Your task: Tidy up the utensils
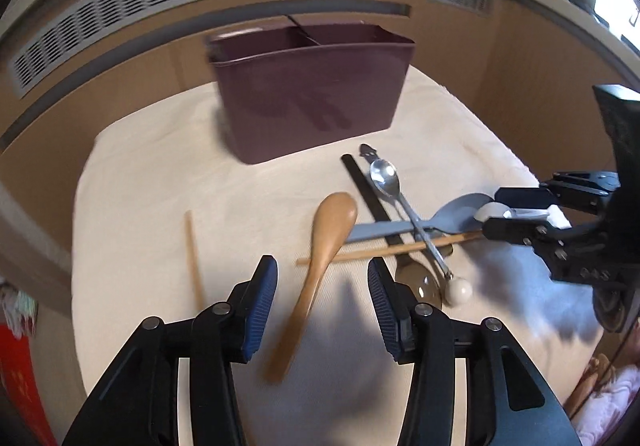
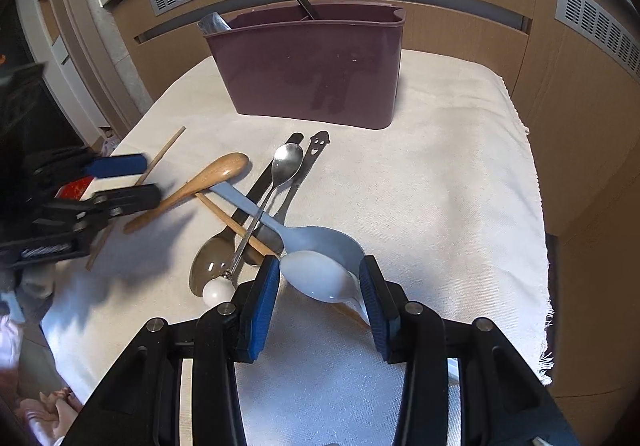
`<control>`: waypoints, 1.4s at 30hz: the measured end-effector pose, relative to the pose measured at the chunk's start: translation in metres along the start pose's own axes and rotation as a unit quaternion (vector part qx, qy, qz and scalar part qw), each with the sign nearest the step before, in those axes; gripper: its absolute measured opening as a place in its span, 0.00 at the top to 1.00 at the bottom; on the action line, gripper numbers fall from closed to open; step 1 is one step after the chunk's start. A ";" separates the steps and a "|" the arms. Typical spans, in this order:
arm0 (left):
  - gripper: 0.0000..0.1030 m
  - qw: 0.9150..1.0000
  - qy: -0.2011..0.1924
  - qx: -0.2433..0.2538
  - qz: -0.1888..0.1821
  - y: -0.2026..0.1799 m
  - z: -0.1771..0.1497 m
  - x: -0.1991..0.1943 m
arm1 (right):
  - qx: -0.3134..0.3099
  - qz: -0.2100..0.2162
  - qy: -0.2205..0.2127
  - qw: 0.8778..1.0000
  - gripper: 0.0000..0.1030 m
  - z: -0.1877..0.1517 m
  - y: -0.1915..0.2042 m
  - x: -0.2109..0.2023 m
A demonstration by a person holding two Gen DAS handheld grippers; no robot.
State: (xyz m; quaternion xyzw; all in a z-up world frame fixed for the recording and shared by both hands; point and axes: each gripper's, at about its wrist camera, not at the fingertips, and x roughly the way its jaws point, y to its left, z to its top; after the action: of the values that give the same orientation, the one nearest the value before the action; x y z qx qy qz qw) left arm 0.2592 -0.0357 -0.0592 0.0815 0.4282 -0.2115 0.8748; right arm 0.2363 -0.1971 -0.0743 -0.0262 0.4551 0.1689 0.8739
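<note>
Left gripper [image 1: 322, 288]: fingers apart, nothing clamped, wooden spoon [image 1: 320, 262] between them, long axis along the fingers, bowl toward purple caddy [image 1: 312, 94] | nearest arm: left | right gripper [image 2: 319, 284]: fingers about white spoon [image 2: 320, 280] near the caddy-side pile; grip cannot be told.

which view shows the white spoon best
The right wrist view: the white spoon lies close up between the right gripper fingers, its whole bowl visible, resting against the grey spoon. The left wrist view shows only a small sliver of it at the far right, mostly hidden by that gripper's fingers.
</note>
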 end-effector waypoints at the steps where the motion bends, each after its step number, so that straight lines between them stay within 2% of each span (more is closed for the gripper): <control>1: 0.53 1.000 0.007 0.005 -0.005 -0.001 0.006 0.006 | 0.000 0.003 0.000 1.000 0.60 -0.001 0.000 -0.001; 5: 0.53 0.999 0.039 0.022 -0.019 -0.003 0.028 0.031 | -0.011 -0.011 -0.003 1.000 0.54 -0.006 -0.003 -0.006; 11: 0.56 0.996 0.080 0.024 -0.041 -0.008 0.041 0.060 | -0.025 -0.019 -0.003 1.000 0.52 -0.013 -0.008 -0.007; 12: 0.66 0.996 0.078 0.016 -0.047 -0.007 0.043 0.061 | -0.030 -0.019 -0.005 0.999 0.48 -0.013 -0.008 -0.008; 14: 0.68 0.996 0.076 -0.011 -0.055 -0.004 0.044 0.062 | -0.033 -0.022 -0.012 0.999 0.37 -0.012 -0.008 -0.010; 15: 0.68 0.996 0.067 -0.025 -0.049 -0.002 0.043 0.060 | -0.033 -0.022 -0.018 0.999 0.33 -0.010 -0.007 -0.012; 17: 0.69 0.998 0.043 -0.039 -0.031 0.000 0.038 0.051 | -0.032 -0.018 -0.025 0.999 0.33 -0.006 -0.004 -0.013; 19: 0.69 0.998 0.003 -0.056 -0.007 0.002 0.029 0.032 | -0.027 -0.016 -0.029 0.999 0.33 -0.002 0.001 -0.012; 21: 0.69 0.996 -0.034 -0.075 0.015 0.004 0.022 0.014 | -0.019 -0.001 -0.029 0.999 0.33 0.000 0.009 -0.009; 23: 0.69 0.991 -0.081 -0.093 0.048 0.003 0.013 -0.009 | -0.021 0.019 -0.024 0.999 0.33 -0.002 0.022 -0.006; 25: 0.69 0.984 -0.123 -0.112 0.065 0.007 0.005 -0.032 | -0.039 0.027 -0.025 0.999 0.38 -0.008 0.040 -0.005; 26: 0.69 0.981 -0.138 -0.121 0.065 0.008 0.002 -0.041 | -0.052 0.030 -0.030 0.998 0.40 -0.011 0.049 -0.006; 28: 0.69 0.977 -0.158 -0.137 0.052 0.017 -0.001 -0.054 | -0.080 0.036 -0.037 0.995 0.51 -0.018 0.065 -0.007; 32: 0.69 0.970 -0.179 -0.159 0.026 0.028 -0.008 -0.069 | -0.077 0.025 -0.021 0.996 0.56 -0.018 0.074 0.009; 35: 0.70 0.968 -0.190 -0.165 0.019 0.030 -0.011 -0.080 | -0.072 0.003 -0.003 0.997 0.66 -0.018 0.075 0.024; 37: 0.70 0.966 -0.197 -0.169 0.016 0.024 -0.012 -0.082 | -0.076 -0.005 -0.007 0.997 0.80 -0.019 0.075 0.023; 42: 0.70 0.964 -0.204 -0.168 0.009 0.017 -0.015 -0.091 | -0.095 -0.020 -0.042 0.994 0.80 -0.020 0.074 -0.008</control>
State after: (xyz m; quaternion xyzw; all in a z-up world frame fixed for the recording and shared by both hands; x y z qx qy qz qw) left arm 0.2062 0.0120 0.0020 -0.1077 0.2693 -0.1402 0.9467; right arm 0.1928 -0.1334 -0.0709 -0.1111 0.3994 0.1953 0.8888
